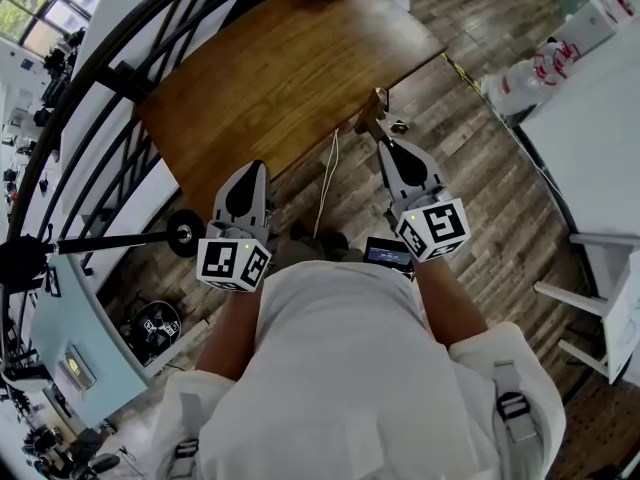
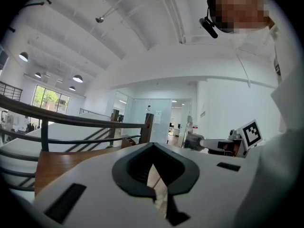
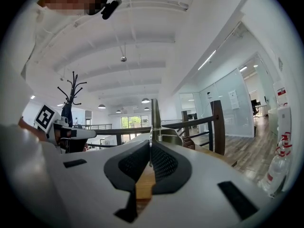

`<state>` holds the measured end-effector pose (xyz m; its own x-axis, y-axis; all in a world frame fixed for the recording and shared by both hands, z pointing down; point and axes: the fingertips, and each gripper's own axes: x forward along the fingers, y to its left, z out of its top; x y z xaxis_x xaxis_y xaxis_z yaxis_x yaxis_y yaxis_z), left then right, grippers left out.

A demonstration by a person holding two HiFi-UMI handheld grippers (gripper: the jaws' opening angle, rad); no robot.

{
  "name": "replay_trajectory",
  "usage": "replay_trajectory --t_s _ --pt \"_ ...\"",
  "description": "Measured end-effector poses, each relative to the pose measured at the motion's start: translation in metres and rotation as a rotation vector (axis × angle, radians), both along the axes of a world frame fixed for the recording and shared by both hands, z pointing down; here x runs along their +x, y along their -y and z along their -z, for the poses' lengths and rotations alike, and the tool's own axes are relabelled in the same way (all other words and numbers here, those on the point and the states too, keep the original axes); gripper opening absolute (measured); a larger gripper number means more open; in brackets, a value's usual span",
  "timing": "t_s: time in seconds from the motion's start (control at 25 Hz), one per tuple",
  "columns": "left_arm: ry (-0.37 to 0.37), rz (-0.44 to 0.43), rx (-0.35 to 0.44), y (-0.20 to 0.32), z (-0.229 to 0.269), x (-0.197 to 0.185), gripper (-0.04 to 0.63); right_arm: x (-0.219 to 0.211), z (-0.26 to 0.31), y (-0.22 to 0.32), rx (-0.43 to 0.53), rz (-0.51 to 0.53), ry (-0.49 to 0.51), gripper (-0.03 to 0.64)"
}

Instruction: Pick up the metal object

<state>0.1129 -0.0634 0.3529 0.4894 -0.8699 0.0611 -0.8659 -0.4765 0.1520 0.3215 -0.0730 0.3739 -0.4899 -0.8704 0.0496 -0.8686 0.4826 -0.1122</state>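
Note:
My right gripper point(image 1: 379, 136) is held out over the floor by the wooden table's point(image 1: 290, 68) near corner, shut on the metal object point(image 1: 369, 114). In the right gripper view the metal object point(image 3: 155, 115) is a thin flat strip standing up from between the closed pads, with a rounded plate and a bolt at its base. The right gripper point(image 3: 150, 148) grips only its lower edge. My left gripper point(image 1: 254, 167) hangs near the table's front edge, close to my body. In its own view the left gripper point(image 2: 152, 150) has its jaws together with nothing between them.
A black railing point(image 1: 120, 78) runs along the table's far left side. A white table point(image 1: 590, 118) and plastic bottles point(image 1: 530, 73) stand to the right. A white cable point(image 1: 325, 183) lies on the plank floor, and a black stand point(image 1: 100, 240) reaches in from the left.

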Motion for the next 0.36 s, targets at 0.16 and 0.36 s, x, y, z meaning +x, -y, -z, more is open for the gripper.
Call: replay_trajectory --t_s 0.16,0.36 --pt "0.005 -0.012 0.004 0.004 0.003 0.0009 0.012 0.005 0.0037 0.005 0.008 -0.014 0.01 0.026" --pt "-0.004 -0.004 -0.016 0.0096 -0.0023 -0.0035 0.012 0.005 0.0015 0.0069 0.02 0.001 0.03 0.026"
